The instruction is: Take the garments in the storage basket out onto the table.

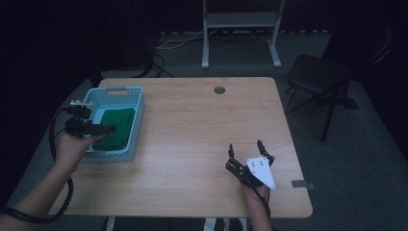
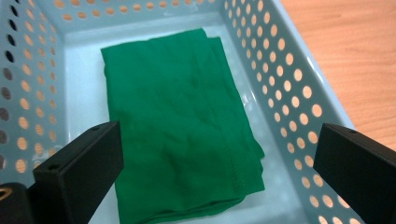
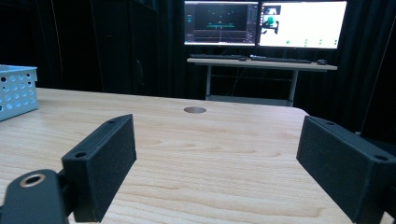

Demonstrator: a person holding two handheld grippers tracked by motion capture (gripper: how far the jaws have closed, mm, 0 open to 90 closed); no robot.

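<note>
- Both fingers of the left gripper [image 2: 215, 182] stood spread wide apart over the near end of the green cloth [image 2: 180, 121], holding nothing; in the high view the same left gripper [image 1: 103, 129] hung over the basket's left rim, with the person's left hand [image 1: 72, 147] behind it.
- Folded into a rough rectangle, the green cloth [image 1: 115, 127] lay flat on the floor of the pale blue basket [image 1: 137, 120], with a stitched hem showing along its near right edge in the left gripper view.
- White basket floor showed around the cloth at the far end and along both sides, and the perforated basket walls [image 2: 280, 70] rose on either side of it.
- On the wooden table [image 1: 192, 125] the basket sat at the left side, close to the left edge.
- Well apart from the basket, the right gripper [image 1: 248, 150] rested low near the table's front right, its fingers likewise released and empty, with a white three-cornered plate on top.
- From the right gripper view, the right gripper [image 3: 215, 172] looked across bare table [image 3: 210, 140] toward a round grommet [image 3: 194, 110], with a corner of the basket [image 3: 16, 88] at far left.
- Beyond the table stood a desk with two lit monitors [image 3: 264, 22], and a dark chair [image 1: 320, 79] stood off the table's right side.
</note>
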